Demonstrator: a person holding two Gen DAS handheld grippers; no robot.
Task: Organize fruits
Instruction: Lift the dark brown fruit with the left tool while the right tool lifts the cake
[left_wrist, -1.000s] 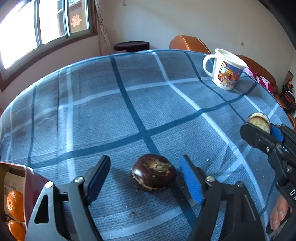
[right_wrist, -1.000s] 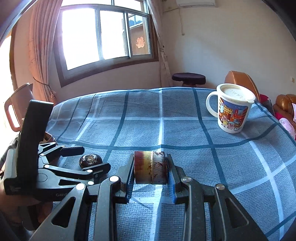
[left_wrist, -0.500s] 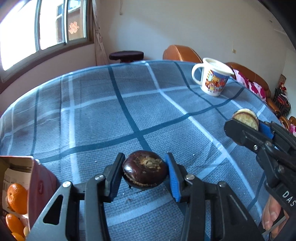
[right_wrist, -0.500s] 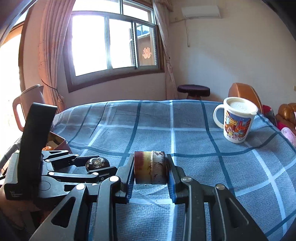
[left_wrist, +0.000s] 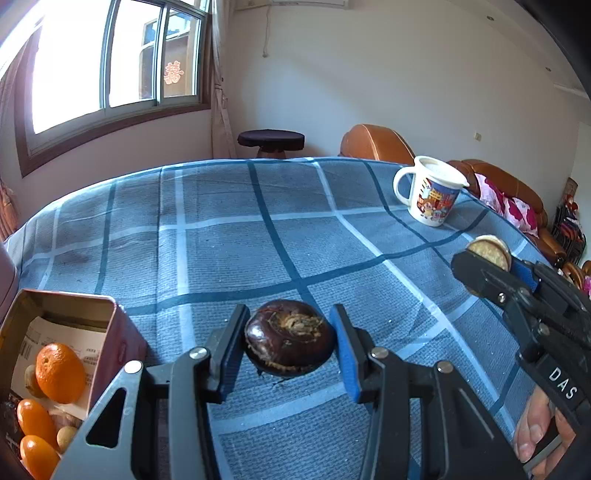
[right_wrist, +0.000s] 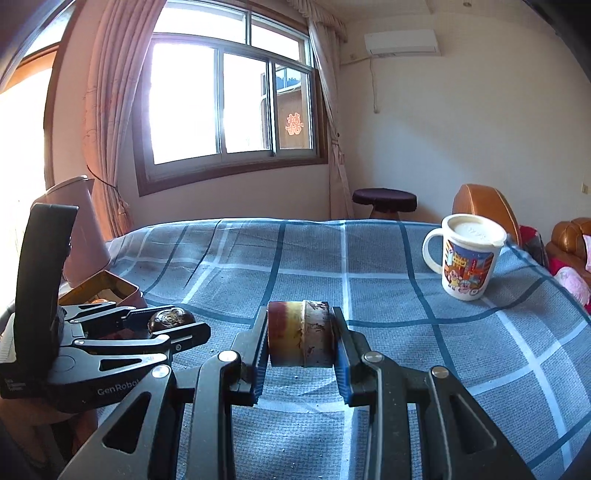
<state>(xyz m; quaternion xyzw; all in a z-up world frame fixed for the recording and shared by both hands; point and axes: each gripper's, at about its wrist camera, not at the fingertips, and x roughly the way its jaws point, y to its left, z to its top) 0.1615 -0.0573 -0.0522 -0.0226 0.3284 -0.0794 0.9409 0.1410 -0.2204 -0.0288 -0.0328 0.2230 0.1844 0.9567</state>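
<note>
While sunlight came through the window (right_wrist: 229, 103) at the far left, a table under a blue plaid cloth (left_wrist: 229, 236) filled most of both views. Beyond its far edge stood a dark round stool (left_wrist: 270, 140) and a brown leather chair (left_wrist: 375, 142). A pinkish kettle (right_wrist: 79, 229) sat at the table's left edge, seen from the right wrist.

At the near left, an open metal tin (left_wrist: 70, 308) held oranges (left_wrist: 59, 371) and a few smaller pale fruits over printed paper. A white cartoon-printed mug (left_wrist: 430, 194) with a lid stood far right on the cloth, well apart from the tin.

The left gripper (left_wrist: 290, 341) had its jaws clamped on a dark, glossy water chestnut (left_wrist: 290, 338), its pale rough crown facing up, held just right of the tin; a shadow lay on the cloth beneath it. From the right wrist the same chestnut (right_wrist: 170, 318) showed between the left gripper's black fingers (right_wrist: 177, 334), near the tin's corner.

The right gripper (right_wrist: 300, 336) had its jaws pressed on the flat faces of a short cylindrical piece of sugarcane (right_wrist: 300, 334), reddish and yellow on its rind, held above the cloth toward the near middle. From the left wrist its pale cut end (left_wrist: 488, 253) showed at the right. Part of the person's right hand (left_wrist: 535, 428) appeared at the near right corner.
</note>
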